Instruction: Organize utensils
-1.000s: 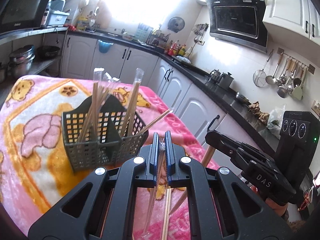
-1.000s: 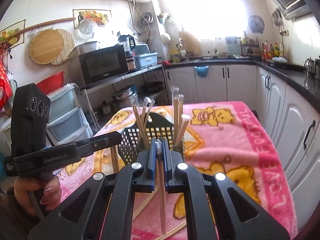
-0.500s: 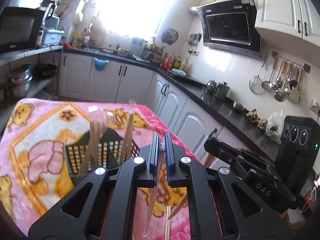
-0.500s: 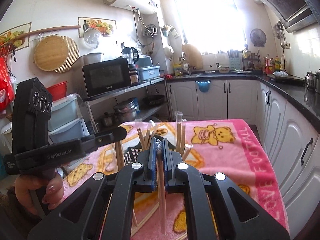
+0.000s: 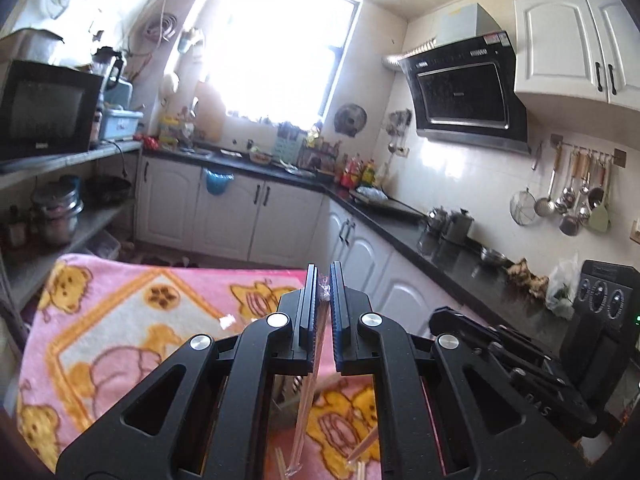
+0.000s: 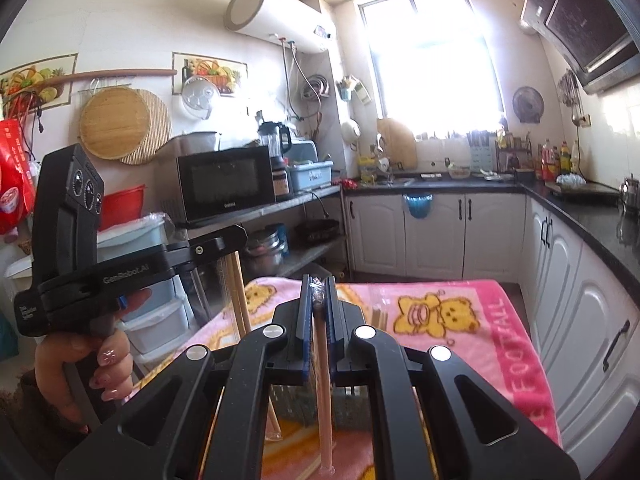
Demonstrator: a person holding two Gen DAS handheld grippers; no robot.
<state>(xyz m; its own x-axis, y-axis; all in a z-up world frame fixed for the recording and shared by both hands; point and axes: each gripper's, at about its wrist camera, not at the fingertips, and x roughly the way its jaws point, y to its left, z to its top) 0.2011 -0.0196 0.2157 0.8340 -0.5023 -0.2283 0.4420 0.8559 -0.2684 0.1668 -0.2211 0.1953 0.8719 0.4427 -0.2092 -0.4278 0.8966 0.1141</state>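
Observation:
My left gripper [image 5: 324, 280] is shut on a pair of chopsticks in a clear sleeve [image 5: 305, 416], which hangs down between its jaws above the pink blanket [image 5: 120, 320]. My right gripper [image 6: 319, 284] is shut on another sleeved pair of chopsticks [image 6: 322, 380] that also hangs straight down. The grey mesh utensil basket [image 6: 352, 408] shows only in part, below and behind the right gripper's jaws. Sleeve tops [image 6: 378, 315] of chopsticks standing in it poke up just to the right. In the right wrist view the left gripper [image 6: 236, 236] is at the left, level with mine, its chopsticks [image 6: 240, 292] dangling.
The blanket-covered table [image 6: 500, 340] has white cabinets [image 6: 568, 288] close along its right side and a shelf with a microwave [image 6: 226, 184] and pots on the left. A few loose chopsticks [image 5: 280, 460] lie on the blanket near me. A hand [image 6: 104, 364] holds the left gripper's handle.
Both grippers have risen with their chopsticks still clamped and tilted more level. The basket has slid down out of the left view and mostly under the right gripper's jaws.

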